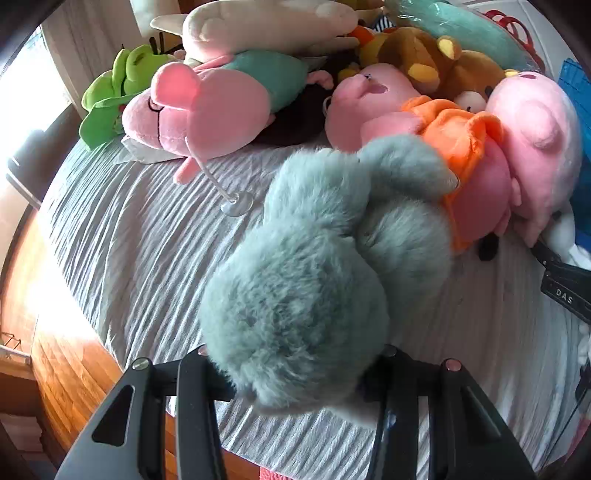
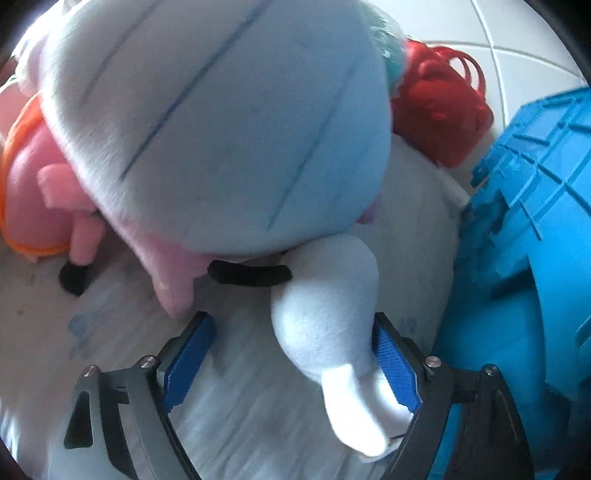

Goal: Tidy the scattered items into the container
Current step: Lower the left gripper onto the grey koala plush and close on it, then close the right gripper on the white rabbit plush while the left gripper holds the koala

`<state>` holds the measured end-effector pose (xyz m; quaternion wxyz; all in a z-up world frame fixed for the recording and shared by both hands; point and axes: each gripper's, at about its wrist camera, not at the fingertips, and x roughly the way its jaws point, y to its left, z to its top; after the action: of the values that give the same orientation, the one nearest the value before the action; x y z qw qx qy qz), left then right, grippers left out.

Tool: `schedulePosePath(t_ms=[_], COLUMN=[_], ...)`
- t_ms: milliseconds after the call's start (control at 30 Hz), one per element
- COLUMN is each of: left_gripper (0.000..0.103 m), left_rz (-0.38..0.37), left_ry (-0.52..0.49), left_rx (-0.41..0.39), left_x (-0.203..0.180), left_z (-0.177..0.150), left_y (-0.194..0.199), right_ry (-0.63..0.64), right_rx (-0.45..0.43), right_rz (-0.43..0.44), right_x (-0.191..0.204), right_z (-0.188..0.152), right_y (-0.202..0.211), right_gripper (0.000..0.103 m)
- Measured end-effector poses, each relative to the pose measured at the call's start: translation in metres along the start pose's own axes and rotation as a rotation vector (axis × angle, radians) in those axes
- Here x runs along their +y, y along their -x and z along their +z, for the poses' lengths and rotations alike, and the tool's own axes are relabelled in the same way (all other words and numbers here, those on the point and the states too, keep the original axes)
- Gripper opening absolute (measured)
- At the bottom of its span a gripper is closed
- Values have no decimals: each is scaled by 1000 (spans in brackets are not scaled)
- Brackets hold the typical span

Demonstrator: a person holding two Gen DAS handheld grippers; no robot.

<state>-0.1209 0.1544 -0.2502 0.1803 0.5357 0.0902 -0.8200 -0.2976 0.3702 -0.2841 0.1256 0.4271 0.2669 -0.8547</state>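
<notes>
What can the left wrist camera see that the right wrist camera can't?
Only the left wrist view shows the fluffy grey-green plush clamped in the left gripper, the green frog, the brown bear, a clear suction cup and the wooden floor.

Only the right wrist view shows the right gripper open around a white plush limb, with the blue ribbed container filling its right side.

Both show the pink pig in the orange dress, the red plastic thing and the pale bedspread.
</notes>
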Motion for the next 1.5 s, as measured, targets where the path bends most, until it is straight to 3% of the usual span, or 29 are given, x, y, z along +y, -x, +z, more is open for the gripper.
schedulePosePath(t_ms=[133, 233, 433, 567, 700, 833, 933, 1000, 1067, 1100, 1300, 1400, 1500], left_gripper=[44, 44, 44, 44, 44, 44, 44, 41, 41, 41, 41, 41, 41], left_rz=[12, 14, 14, 11, 11, 10, -5, -10, -18, -25, -47, -56, -63], left_ry=[-8, -17, -39, -49, -42, -31, -26, -39, -52, -59, -96, -104, -106], left_rx=[4, 3, 12, 17, 28, 37, 44, 38, 31, 30, 19, 22, 29], left_x=[-2, -3, -9, -13, -17, -22, -31, -39, -45, -48, -66, -39, -24], left_z=[5, 9, 12, 15, 14, 9, 6, 4, 2, 1, -12, -4, -6], left_y=[3, 6, 3, 5, 6, 10, 15, 21, 28, 31, 40, 16, -1], right_ry=[-5, 10, 46, 44, 25, 8, -13, -14, -23, -44, -88, -120, -101], right_rx=[-11, -34, -47, -69, -39, -28, -37, -35, -40, -41, -2, 9, 14], right_rz=[3, 20, 162, 88, 50, 35, 52, 45, 9, 19, 132, 237, 251], right_x=[8, 16, 32, 29, 16, 15, 12, 14, 11, 4, -1, 6, 16], right_z=[-10, -14, -25, -23, -20, -23, -22, -22, -26, -28, -41, -49, -51], right_y=[4, 17, 54, 59, 37, 15, 9, 10, 15, 18, 37, 55, 60], right_gripper=[86, 76, 64, 64, 66, 83, 83, 75, 47, 43, 42, 42, 42])
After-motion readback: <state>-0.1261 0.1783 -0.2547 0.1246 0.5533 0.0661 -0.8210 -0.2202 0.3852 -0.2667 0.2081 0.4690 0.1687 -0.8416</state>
